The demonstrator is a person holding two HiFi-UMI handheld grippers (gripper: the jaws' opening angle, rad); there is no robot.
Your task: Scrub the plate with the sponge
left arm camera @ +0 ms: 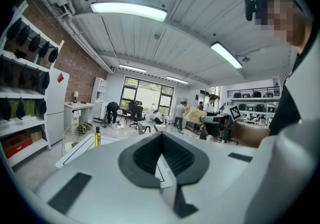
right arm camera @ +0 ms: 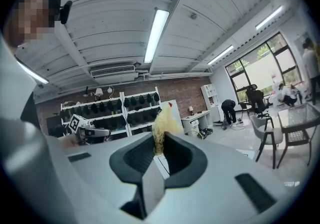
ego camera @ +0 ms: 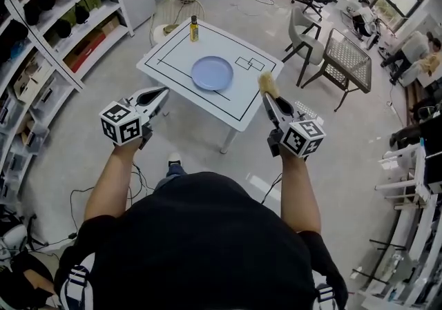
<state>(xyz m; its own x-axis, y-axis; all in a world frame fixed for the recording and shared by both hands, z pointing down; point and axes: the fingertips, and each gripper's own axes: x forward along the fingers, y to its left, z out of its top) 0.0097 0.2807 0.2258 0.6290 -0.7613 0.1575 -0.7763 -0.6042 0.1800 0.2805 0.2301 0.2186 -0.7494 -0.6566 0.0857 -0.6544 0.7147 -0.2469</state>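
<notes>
On the white table (ego camera: 178,54), inside its black taped outline, a blue plate (ego camera: 212,72) lies flat near the middle, showing only its plain blue surface. A small bottle (ego camera: 194,28) of yellowish liquid with a dark cap stands upright by the far edge, well apart from the plate. Two small taped rectangles lie just right of the plate.

The person stands short of the near corner with both grippers held in the air on the near side of the plate. Neither touches the table or the plate.

The right gripper (ego camera: 266,97) has its jaws closed on the sponge (ego camera: 266,83), a pale yellow, ragged tuft. In the right gripper view the sponge (right arm camera: 162,127) is pinched between the dark pads and sticks up past the tips of the right gripper (right arm camera: 161,144).

The left gripper (ego camera: 163,92) holds nothing. In its own view the jaws of the left gripper (left arm camera: 161,136) meet at the tips with no gap. The bottle (left arm camera: 97,137) shows beyond them to the left (the other gripper and its sponge (left arm camera: 195,115) show to the right).

At the left of the head view, a shelf rack (ego camera: 63,34) carries rows of dark rounded items on its upper levels and boxes, one of them red, lower down. Grey chairs (ego camera: 306,38) stand beyond the table's right side.
</notes>
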